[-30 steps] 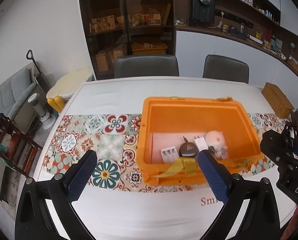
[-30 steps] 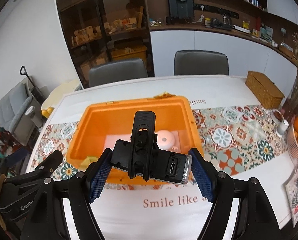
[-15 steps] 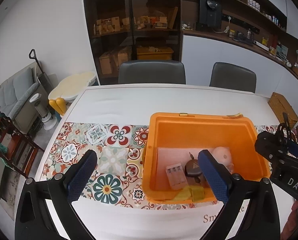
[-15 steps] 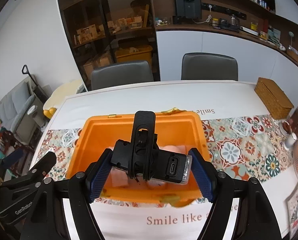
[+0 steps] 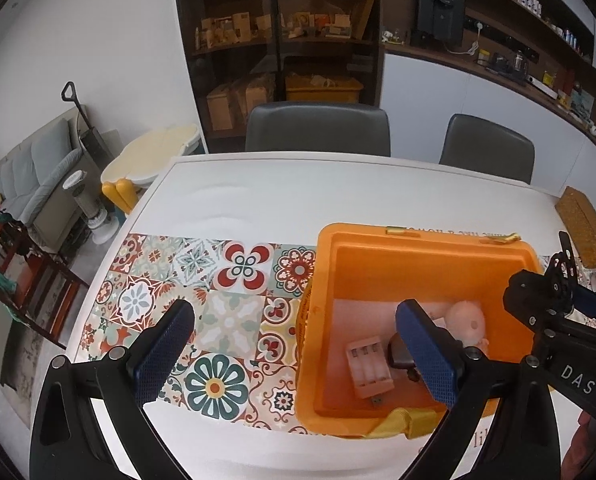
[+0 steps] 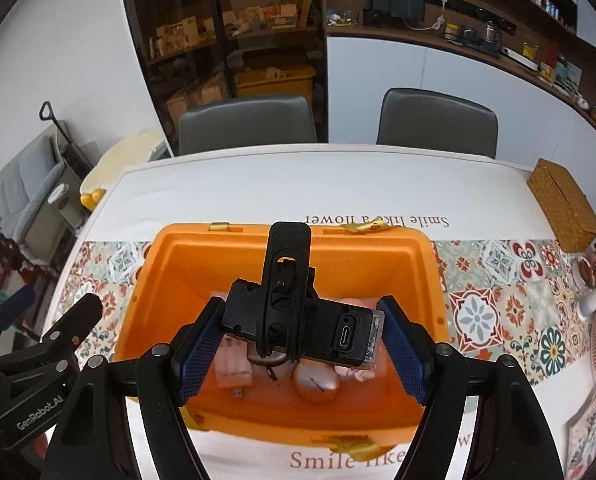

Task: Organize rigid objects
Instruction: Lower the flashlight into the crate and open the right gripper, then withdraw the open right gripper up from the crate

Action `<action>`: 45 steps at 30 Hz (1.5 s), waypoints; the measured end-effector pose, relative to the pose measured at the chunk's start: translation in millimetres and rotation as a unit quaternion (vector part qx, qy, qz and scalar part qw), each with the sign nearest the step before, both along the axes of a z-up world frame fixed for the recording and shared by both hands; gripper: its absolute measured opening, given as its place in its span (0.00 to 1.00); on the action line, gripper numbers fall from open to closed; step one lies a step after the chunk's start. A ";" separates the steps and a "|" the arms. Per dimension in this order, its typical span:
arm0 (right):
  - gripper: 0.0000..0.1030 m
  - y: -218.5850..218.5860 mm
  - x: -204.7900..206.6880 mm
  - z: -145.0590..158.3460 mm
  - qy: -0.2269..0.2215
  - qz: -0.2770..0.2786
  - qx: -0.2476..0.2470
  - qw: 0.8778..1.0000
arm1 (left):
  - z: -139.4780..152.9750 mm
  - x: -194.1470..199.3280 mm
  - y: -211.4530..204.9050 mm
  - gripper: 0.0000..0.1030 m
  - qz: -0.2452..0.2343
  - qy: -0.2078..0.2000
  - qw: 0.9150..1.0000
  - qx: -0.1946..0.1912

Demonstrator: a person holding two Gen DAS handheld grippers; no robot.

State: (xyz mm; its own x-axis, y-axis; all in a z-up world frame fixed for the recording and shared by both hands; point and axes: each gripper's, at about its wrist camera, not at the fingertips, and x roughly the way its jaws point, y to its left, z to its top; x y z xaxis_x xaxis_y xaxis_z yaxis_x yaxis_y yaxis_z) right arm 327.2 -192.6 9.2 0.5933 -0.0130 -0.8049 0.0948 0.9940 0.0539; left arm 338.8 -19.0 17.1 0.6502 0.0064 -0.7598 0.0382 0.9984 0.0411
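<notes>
An open orange box (image 5: 417,236) stands on the table's tiled runner. Inside lie a pale battery charger (image 5: 369,372), a pink round toy (image 5: 465,320), a dark round item (image 5: 399,352) and a small USB stick (image 5: 377,401). My right gripper (image 6: 299,308) is shut on a black device with a clip mount and a USB-C port (image 6: 337,332). It holds the device above the inside of the box (image 6: 282,424). My left gripper (image 5: 294,312) is open and empty. Its left finger is over the runner, its right finger over the box's left half.
A woven basket (image 6: 563,204) sits at the table's right edge, with a small white cup (image 6: 589,300) and oranges nearer me. Two grey chairs (image 6: 246,124) stand behind the table. A yellow strap (image 5: 393,424) hangs over the box's near rim.
The right gripper has carried the black device forward from the box's near rim to over its inside. The left gripper has shifted left, so the box now lies at its lower right.
</notes>
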 end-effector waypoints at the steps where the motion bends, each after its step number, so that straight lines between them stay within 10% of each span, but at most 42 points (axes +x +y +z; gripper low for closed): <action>1: 0.74 0.5 3.1 -3.2 0.005 0.002 0.001 1.000 | -2.0 1.4 0.9 1.00 0.001 0.003 1.000 0.001; 21: 0.78 -10.2 37.7 -60.1 0.089 -0.015 0.009 0.996 | -25.4 13.5 3.4 1.00 0.009 0.032 0.999 0.006; 45: 0.86 -13.6 -61.8 5.7 0.026 -0.038 -0.042 0.998 | 4.0 -61.0 6.0 1.00 -0.012 0.007 1.000 -0.002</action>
State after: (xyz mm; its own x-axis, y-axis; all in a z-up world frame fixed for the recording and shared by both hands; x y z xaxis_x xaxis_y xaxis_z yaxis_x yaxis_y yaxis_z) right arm 265.4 -206.3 14.9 0.5448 -0.1253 -0.8291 0.1699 0.9848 -0.0372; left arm 277.8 -13.0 21.1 0.6398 -0.0119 -0.7684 0.0625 0.9974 0.0366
